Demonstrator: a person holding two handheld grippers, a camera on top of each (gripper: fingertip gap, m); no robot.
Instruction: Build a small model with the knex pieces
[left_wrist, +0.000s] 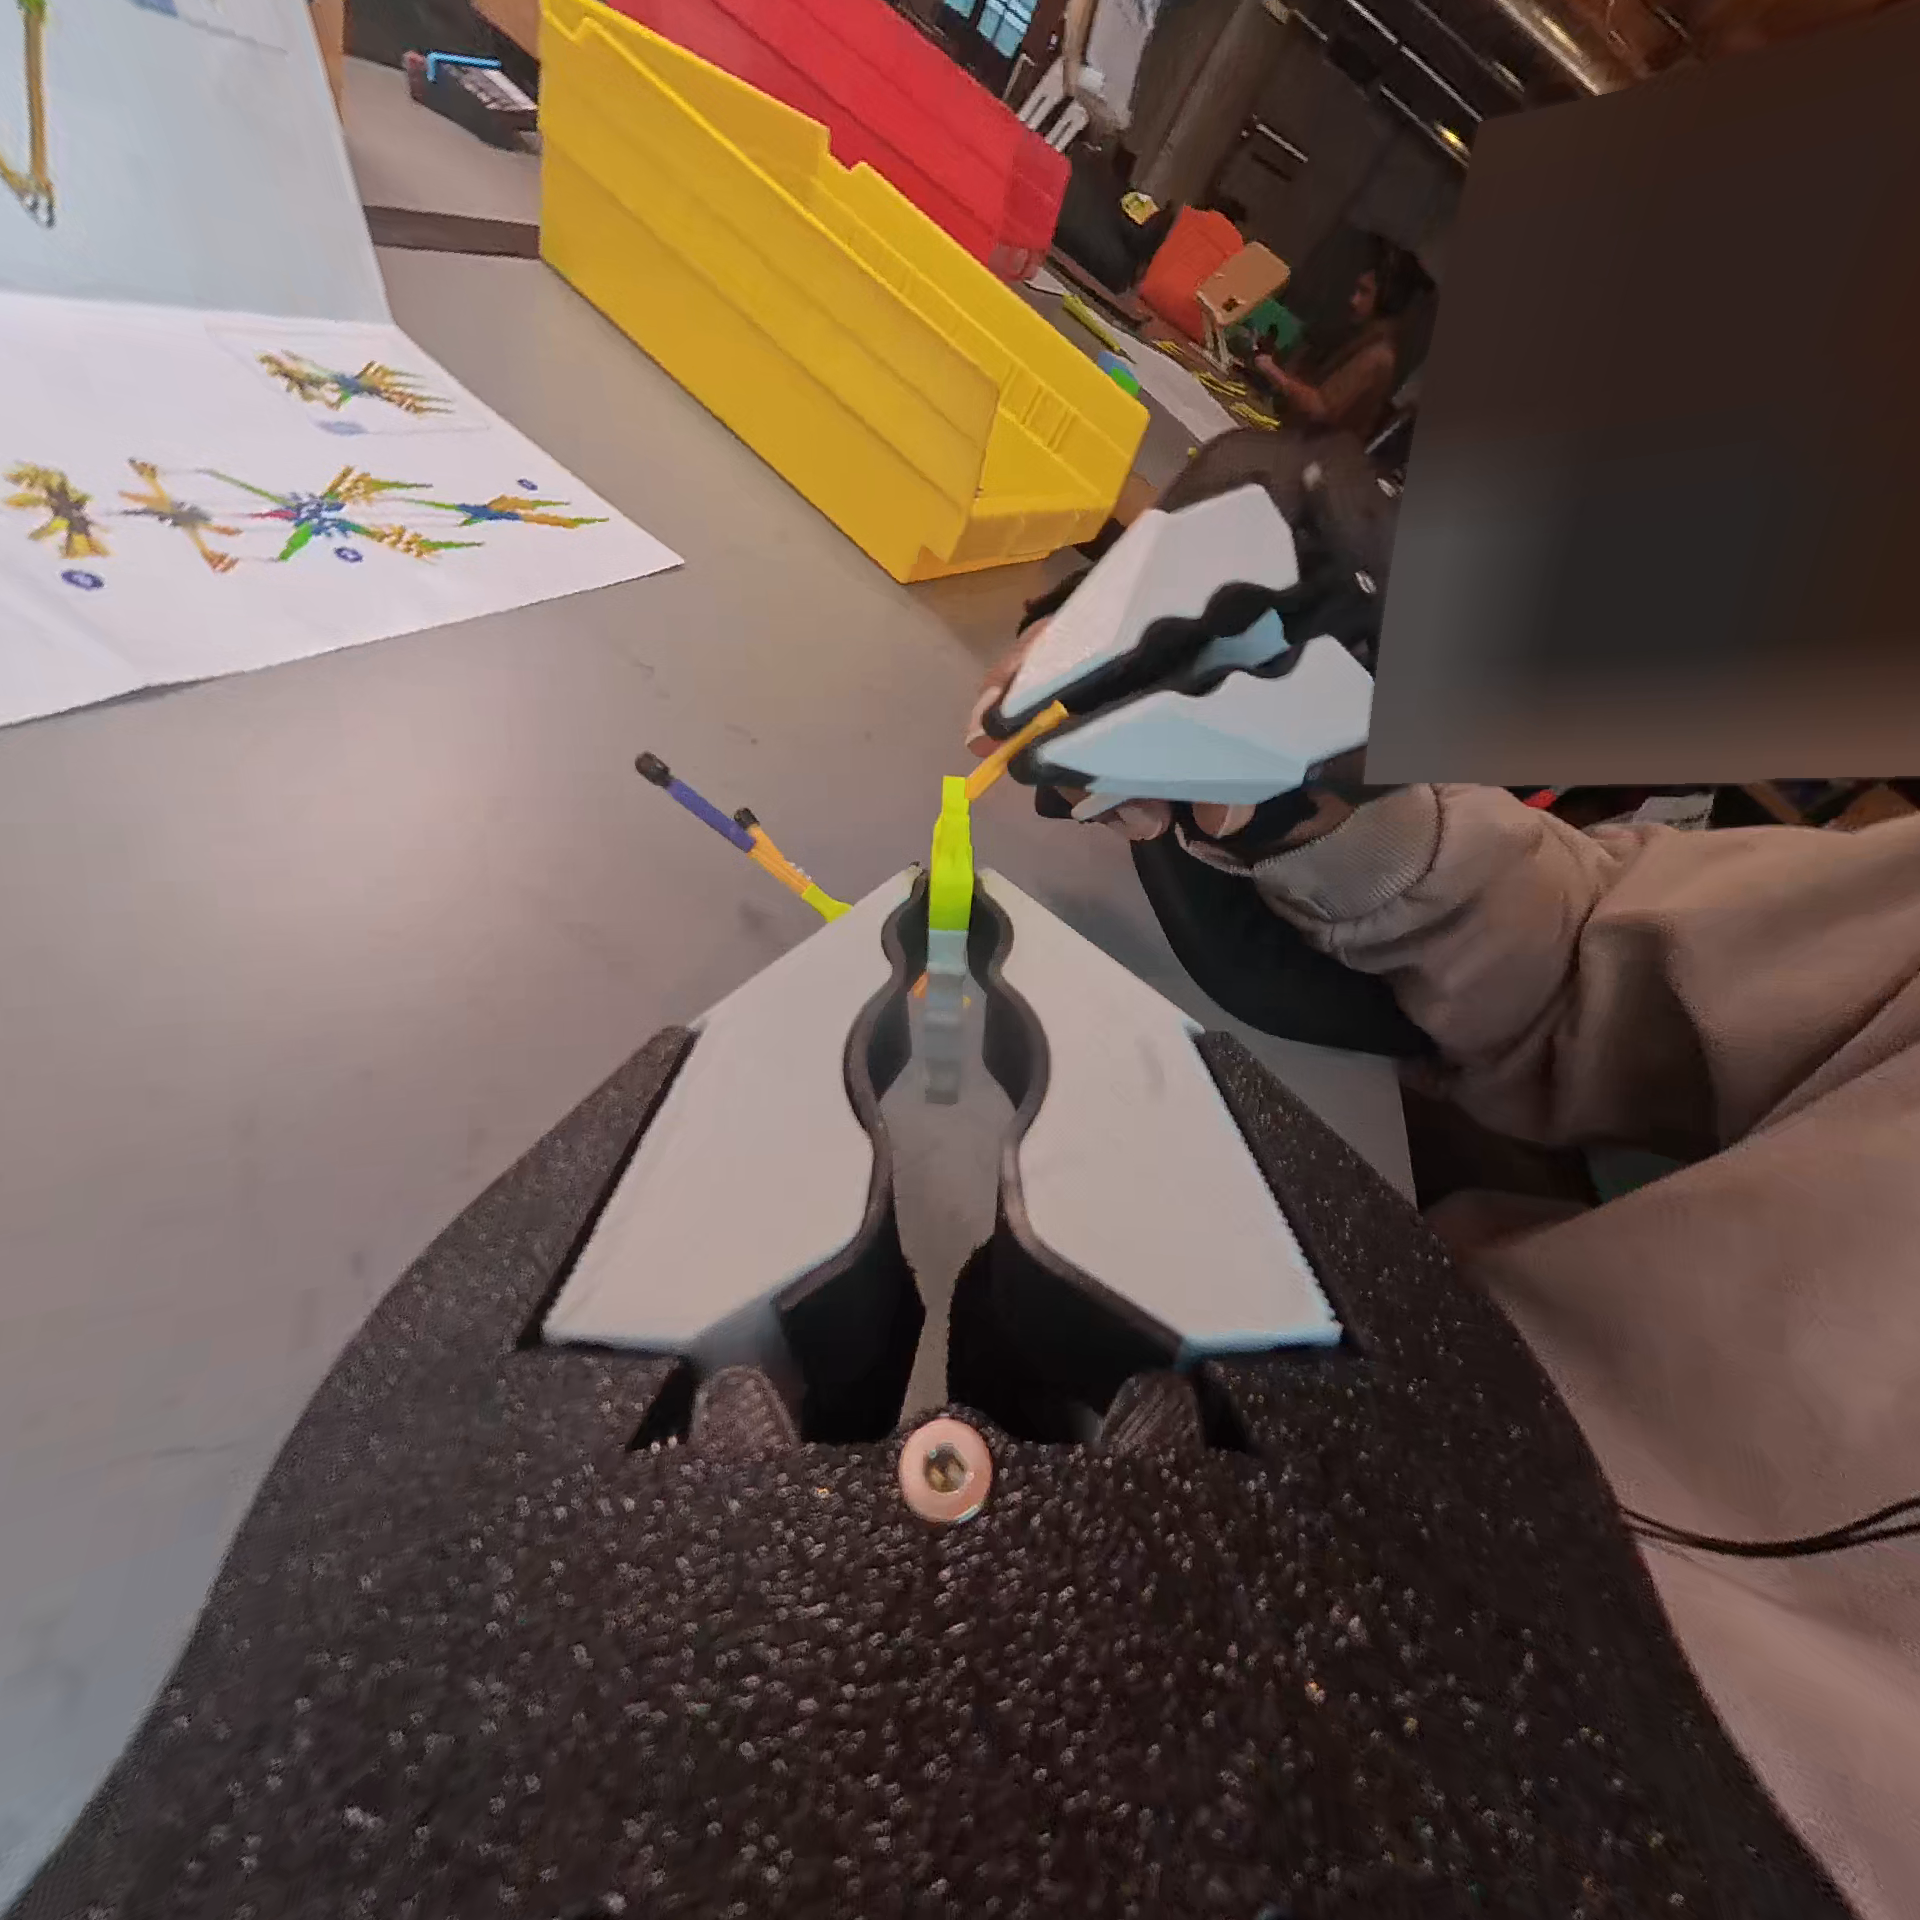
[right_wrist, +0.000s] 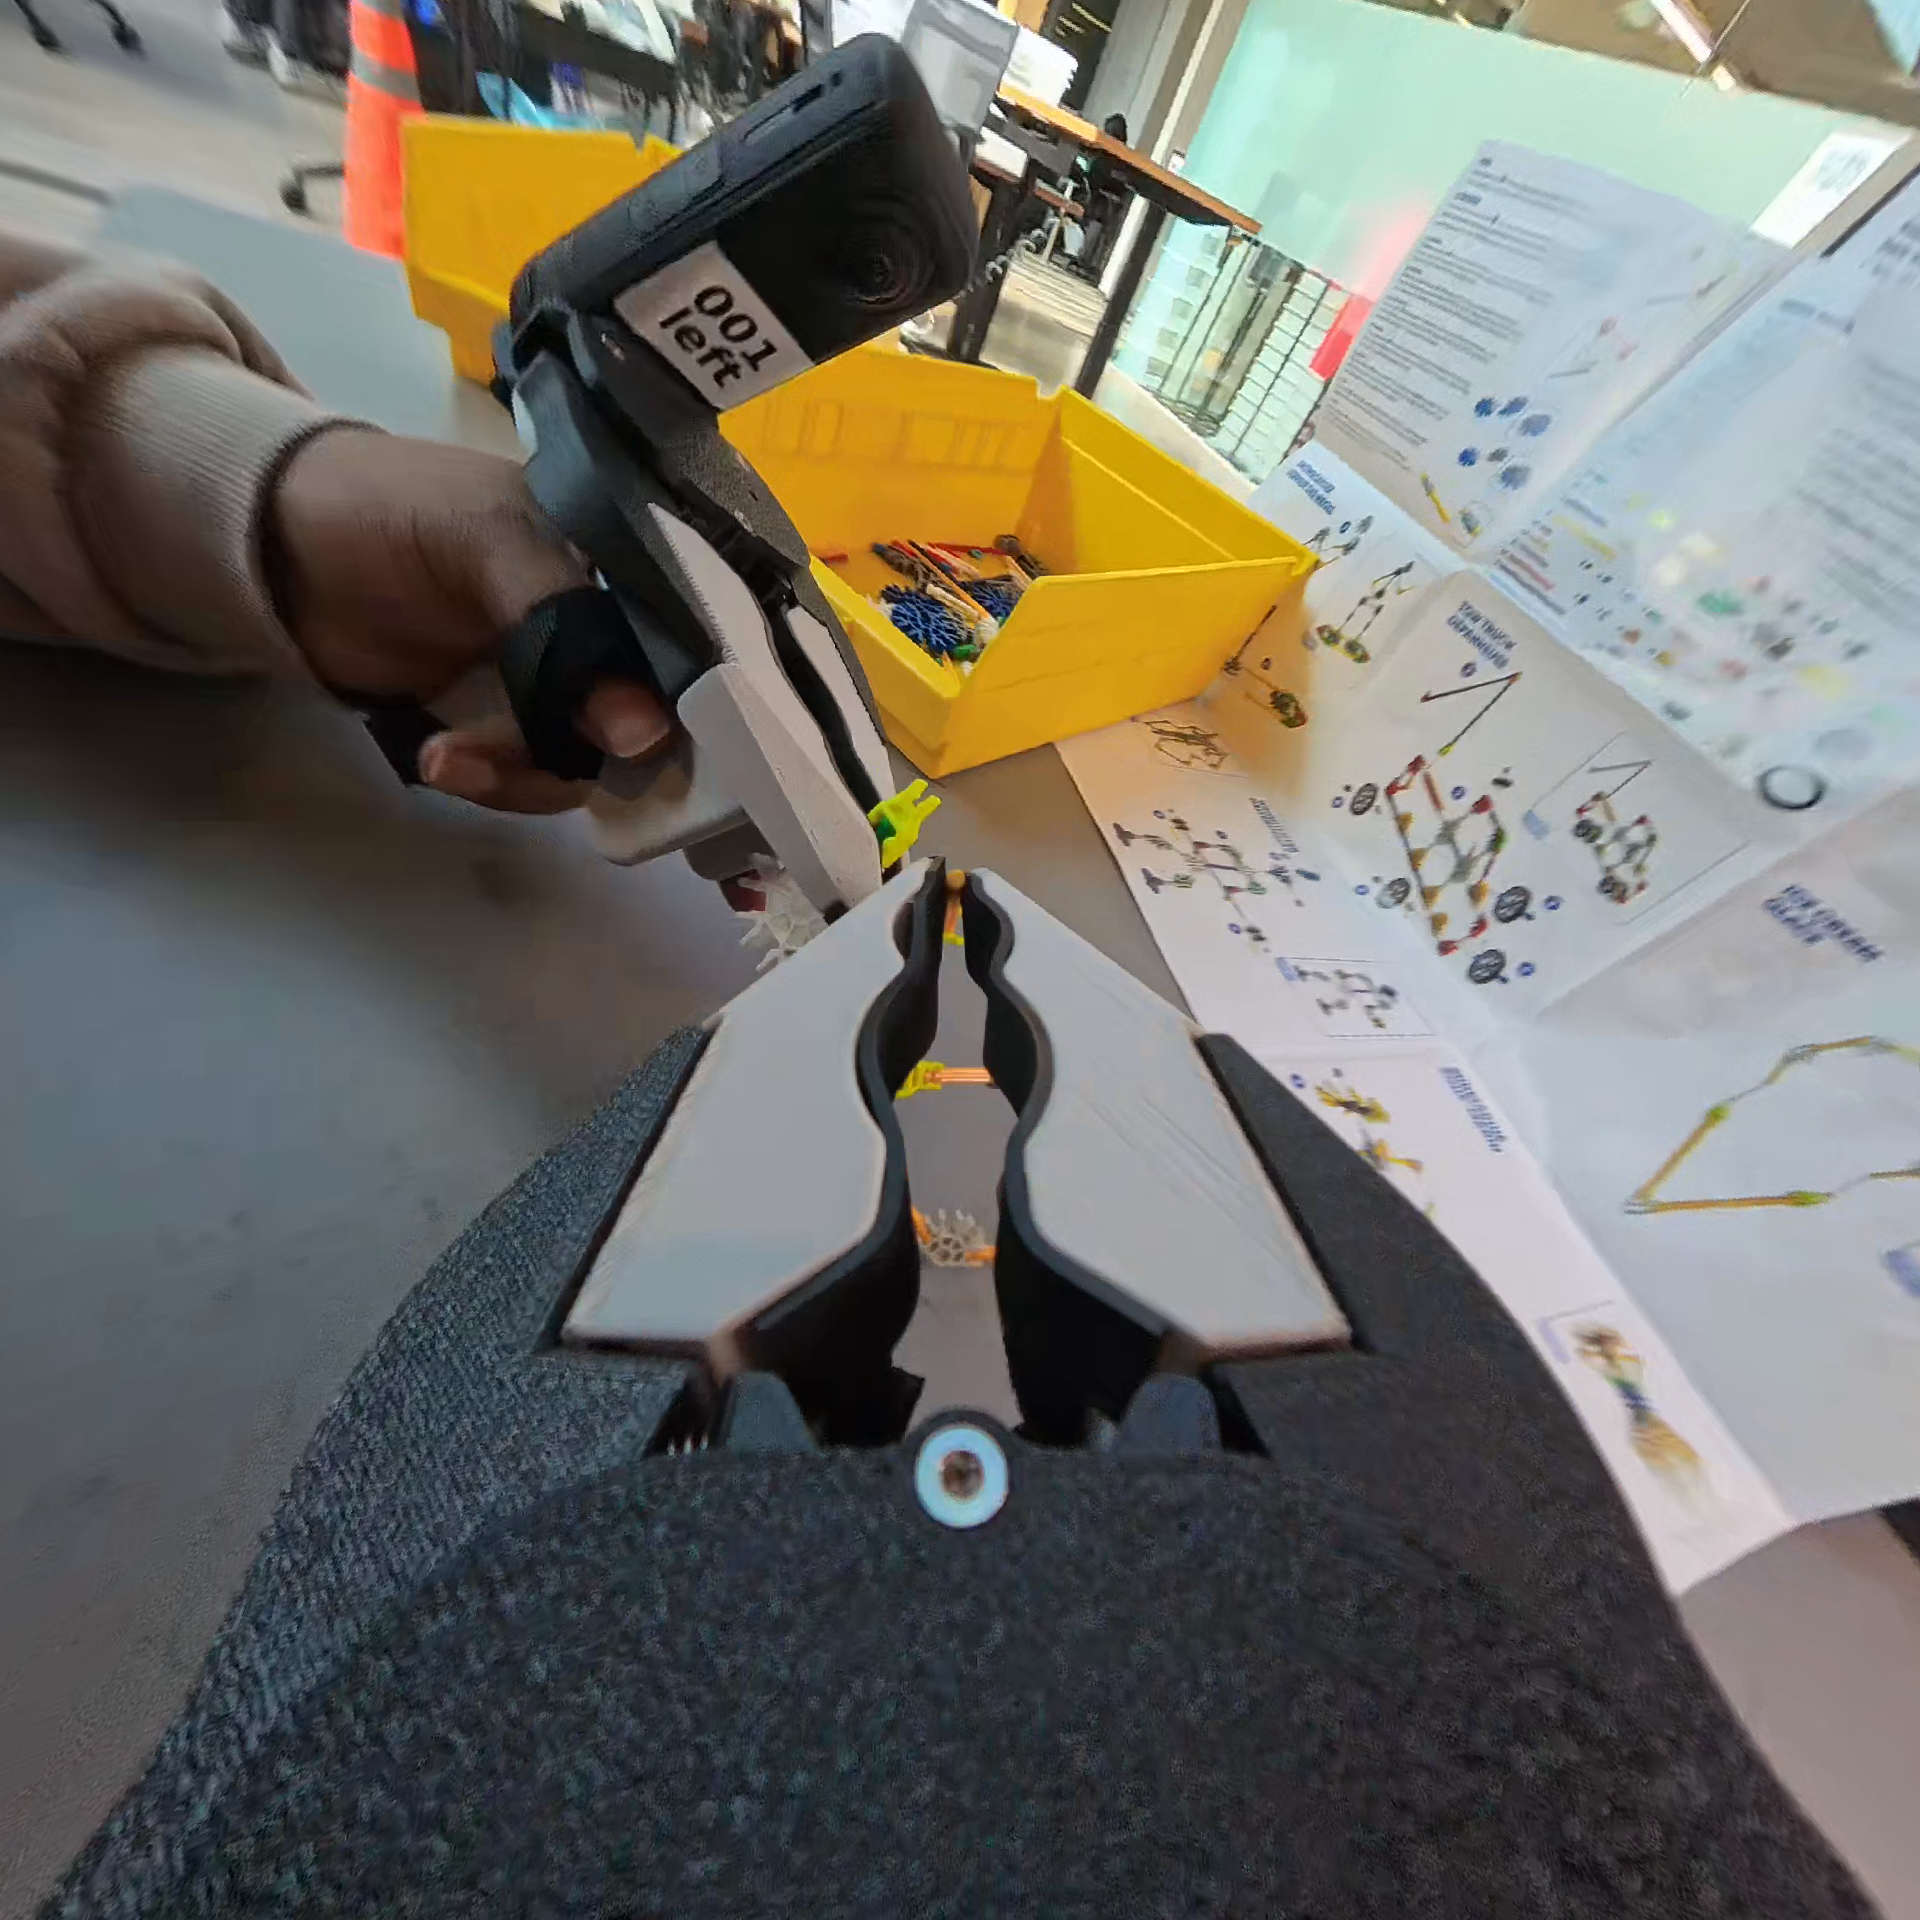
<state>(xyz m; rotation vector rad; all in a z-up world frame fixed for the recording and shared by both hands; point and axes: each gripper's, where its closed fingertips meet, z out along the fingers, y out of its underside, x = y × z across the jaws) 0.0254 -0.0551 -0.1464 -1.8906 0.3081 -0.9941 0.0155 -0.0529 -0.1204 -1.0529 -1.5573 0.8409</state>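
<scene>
Green connector (left_wrist: 954, 821): upright, joined to a grey piece (left_wrist: 943, 1018) below it and sticking up past the fingertips – this is your fixed part.
Left gripper (left_wrist: 948, 878): pressed together on the connector and grey piece, raised off the table (left_wrist: 416, 935).
Right gripper (left_wrist: 1013, 743): pinching an orange rod (left_wrist: 987, 774) close to its far end, so only a short length pokes out.
Rod tip: at the connector's top edge; touching or just short of it, you cannot tell from either view.
Advice, left: judged best to hold that hand rigid and let the right do all the moving.
Advice, right: line the rod's axis up with the connector's slot before you push – a short stub should flex little, but a skewed entry could twist the connector in the pinch.
Risk: the grip sits low on the connector, so side load may lever it over.
Loose rods (left_wrist: 727, 821): purple and orange, lying on the table left of the left gripper, apart from it.
Bin (left_wrist: 779, 312): yellow, well beyond.
Sheet (left_wrist: 260, 582): printed diagrams, far left.
</scene>
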